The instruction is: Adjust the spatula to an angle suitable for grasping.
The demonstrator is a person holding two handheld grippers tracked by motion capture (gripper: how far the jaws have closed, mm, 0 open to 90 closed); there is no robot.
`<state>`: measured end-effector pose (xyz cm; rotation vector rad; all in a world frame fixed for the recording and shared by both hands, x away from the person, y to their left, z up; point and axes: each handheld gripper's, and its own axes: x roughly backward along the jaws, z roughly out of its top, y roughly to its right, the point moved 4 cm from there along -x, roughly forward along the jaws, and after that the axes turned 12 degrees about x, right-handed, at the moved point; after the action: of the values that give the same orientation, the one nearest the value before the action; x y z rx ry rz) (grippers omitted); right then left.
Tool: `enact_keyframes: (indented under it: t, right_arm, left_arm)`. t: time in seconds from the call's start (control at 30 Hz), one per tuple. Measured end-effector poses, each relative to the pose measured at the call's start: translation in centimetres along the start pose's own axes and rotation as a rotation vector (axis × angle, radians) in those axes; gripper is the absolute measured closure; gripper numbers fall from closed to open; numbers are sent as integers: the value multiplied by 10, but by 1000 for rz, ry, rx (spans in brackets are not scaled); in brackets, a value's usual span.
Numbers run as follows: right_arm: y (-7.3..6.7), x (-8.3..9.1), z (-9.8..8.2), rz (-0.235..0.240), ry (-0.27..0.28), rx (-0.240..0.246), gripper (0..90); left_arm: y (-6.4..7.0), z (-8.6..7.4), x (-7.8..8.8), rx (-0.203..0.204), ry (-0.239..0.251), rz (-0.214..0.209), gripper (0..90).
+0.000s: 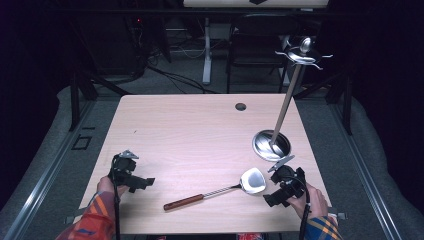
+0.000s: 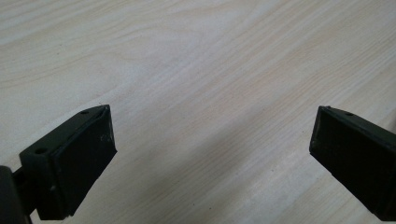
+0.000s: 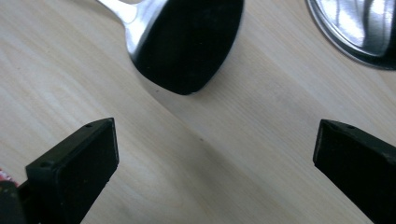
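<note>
The high view looks forward and down from the person's side, taking in the whole table (image 1: 200, 130) and the dim floor beyond. The left gripper view sits close above bare tabletop (image 2: 201, 70), facing down between its own jaws. The right gripper view, equally close, shares the spatula (image 3: 187, 42) blade and stand (image 3: 355, 28) base with the high view.

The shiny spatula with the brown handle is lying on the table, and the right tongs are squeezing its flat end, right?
Not quite. The spatula does lie on the table, but the right tongs aren't squeezing it. In the right gripper view the jaws stand wide open over bare wood, with the spatula's flat end ahead of them, untouched. The high view shows the same gap.
</note>
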<state>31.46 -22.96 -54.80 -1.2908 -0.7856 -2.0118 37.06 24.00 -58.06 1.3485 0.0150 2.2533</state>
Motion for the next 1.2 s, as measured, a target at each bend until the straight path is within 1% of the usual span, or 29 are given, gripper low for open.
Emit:
enact_keyframes:
  t: [0.03, 0.1, 0.17, 0.27, 0.3, 0.33, 0.37, 0.4, 0.43, 0.47, 0.5, 0.53, 0.57, 0.6, 0.63, 0.7, 0.73, 0.77, 0.8, 0.87, 0.9, 0.93, 0.97, 1.0, 1.03, 1.07, 1.13, 1.17, 1.2]
  right_arm:
    - [-1, -1, 1, 6, 9, 10, 0]
    - [-2, 1, 3, -10, -9, 33, 0]
    - [-4, 0, 5, -14, -3, 41, 0]
    - [-6, -3, 10, -11, -17, 73, 0]
    - [-6, -3, 12, -21, -37, 91, 0]
    - [-9, -6, 14, -9, -14, 80, 0]
    - [-10, -6, 16, -4, -24, 101, 0]
    - [-10, -6, 16, -4, -24, 101, 0]
    - [-13, -7, 20, -2, -28, 119, 0]
    - [-13, -7, 20, -2, -28, 119, 0]
    - [-14, -7, 22, -4, -30, 128, 0]
    - [-16, -7, 25, -4, -46, 159, 0]
    - [-16, -7, 25, -4, -46, 159, 0]
    - [-15, -7, 27, 1, -48, 168, 0]
    - [-15, -7, 31, 20, -31, 178, 0]
    - [-15, -7, 32, 22, -27, 178, 0]
    - [-15, -8, 34, 41, -9, 173, 0]
    - [-14, -8, 36, 35, -9, 177, 0]
    - [-14, -9, 41, 48, -9, 188, 3]
    - [-15, -10, 43, 50, -7, 195, 4]
    - [-18, -11, 51, 57, 5, 228, 4]
    - [-18, -11, 51, 57, 5, 228, 4]
    - [-21, -14, 59, 55, 11, 260, 3]
    - [-21, -14, 59, 55, 11, 260, 3]
    - [-25, -18, 67, 60, 12, 295, 17]
    - [-27, -22, 70, 61, 17, 297, 29]
    - [-32, -31, 76, 75, -5, 338, 40]
    - [-36, -36, 79, 78, -21, 358, 76]
    - [-36, -36, 79, 78, -21, 358, 76]
  left_arm:
    - [0, 0, 0, 1, -1, 0, 1]
    - [0, 0, 0, 3, 2, 3, 1]
    - [0, 1, 0, 8, 9, -4, 1]
    - [0, 1, 0, 11, 10, -10, 1]
    - [-1, 1, -1, 14, 7, -12, 1]
    - [-1, 1, -1, 17, 5, -14, 1]
    - [0, 2, -1, 18, 7, -20, 1]
    - [0, 2, -1, 18, 7, -20, 1]
    - [1, 2, 1, 14, 18, -41, 0]
    - [1, 2, 1, 14, 18, -41, 0]
    - [1, 2, 2, 11, 28, -54, 0]
    - [2, 2, 2, 12, 32, -60, 0]
    - [1, 2, 3, 15, 34, -66, 0]
    - [1, 2, 3, 17, 38, -67, 0]
    - [-1, 2, 3, 19, 40, -71, 0]
    - [-1, 2, 3, 20, 38, -69, 0]
    - [-2, 2, 2, 20, 37, -69, 0]
    - [-2, 2, 2, 20, 35, -71, 0]
    - [-2, 2, 1, 13, 26, -73, 0]
    - [-2, 2, 1, 9, 25, -75, 0]
    - [-2, 3, 1, 4, 24, -73, 0]
    - [-2, 3, 1, 4, 24, -73, 0]
    - [-3, 3, -1, 12, 32, -66, 0]
    - [-3, 3, -1, 12, 32, -66, 0]
    - [-4, 4, -3, 15, 23, -65, 0]
    - [-4, 4, -3, 12, 16, -66, 0]
    - [-3, 4, -4, 11, 16, -66, 0]
    - [-3, 5, -4, 0, 11, -64, 0]
    - [-3, 5, -4, 0, 11, -64, 0]
